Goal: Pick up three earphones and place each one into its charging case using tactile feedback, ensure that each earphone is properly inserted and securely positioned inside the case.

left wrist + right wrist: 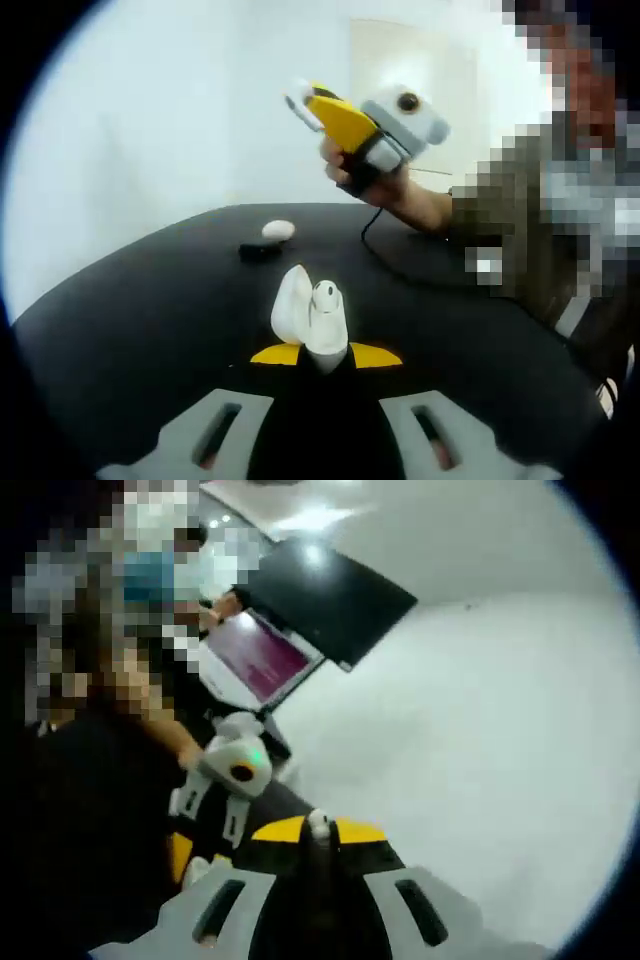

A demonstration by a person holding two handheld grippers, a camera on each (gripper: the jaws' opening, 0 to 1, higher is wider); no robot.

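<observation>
My left gripper [325,356] is shut on a white charging case [322,325] that stands upright between its yellow-tipped jaws. The case's lid [291,300] is open and tilted left, and a white earphone [326,294] sticks up from it. The right gripper [305,103] is held high above the black table [150,320] in a person's hand, pointing left with something small and white at its tip. In the right gripper view my right gripper [320,832] is shut on a small white earphone [319,824]. The left gripper [232,770] comes in from the left there.
Farther back on the table lie a white rounded case [278,230] and a small black object [260,251]. A black cable [385,250] trails from the hand across the table. A laptop [262,660] and a dark panel [330,595] lie beyond, with a person alongside.
</observation>
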